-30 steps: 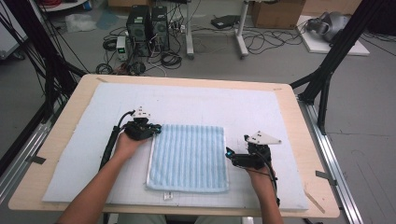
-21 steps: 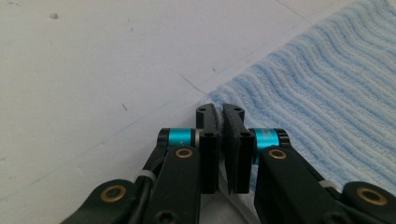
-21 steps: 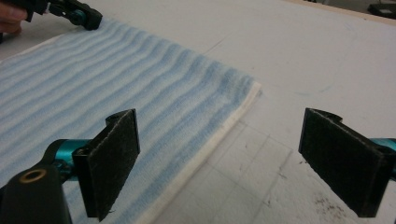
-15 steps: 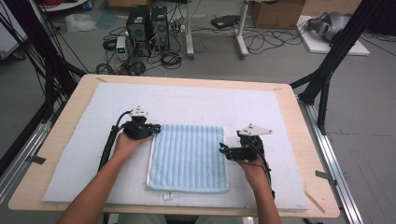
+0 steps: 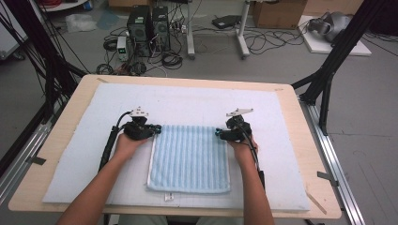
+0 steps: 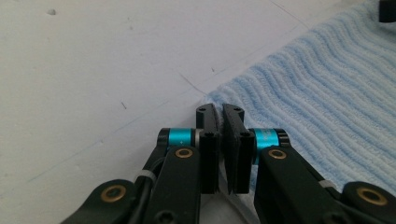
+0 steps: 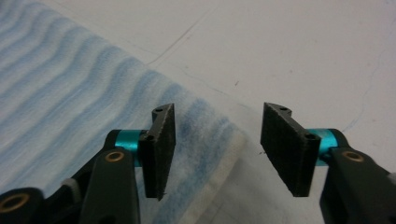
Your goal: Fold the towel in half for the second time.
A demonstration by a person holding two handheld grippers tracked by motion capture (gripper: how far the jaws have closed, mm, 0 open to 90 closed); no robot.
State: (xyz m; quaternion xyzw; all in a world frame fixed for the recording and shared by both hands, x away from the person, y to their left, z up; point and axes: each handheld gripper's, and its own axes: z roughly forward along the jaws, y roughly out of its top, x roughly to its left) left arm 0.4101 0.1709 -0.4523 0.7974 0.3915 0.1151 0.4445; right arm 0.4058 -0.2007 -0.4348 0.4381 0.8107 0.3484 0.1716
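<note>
With the left gripper [image 6: 220, 122] pinched shut on the blue towel's [image 5: 190, 157] far left corner and the right gripper [image 7: 215, 144] half-spread, just closing astride the far right corner mid-pad — risk of nipping only fringe, slipping on lift.

A wooden tabletop [image 5: 61, 140] carries a white foam mat [image 5: 187, 101]. On the mat lies a flat blue ribbed towel [image 5: 190, 157].
</note>
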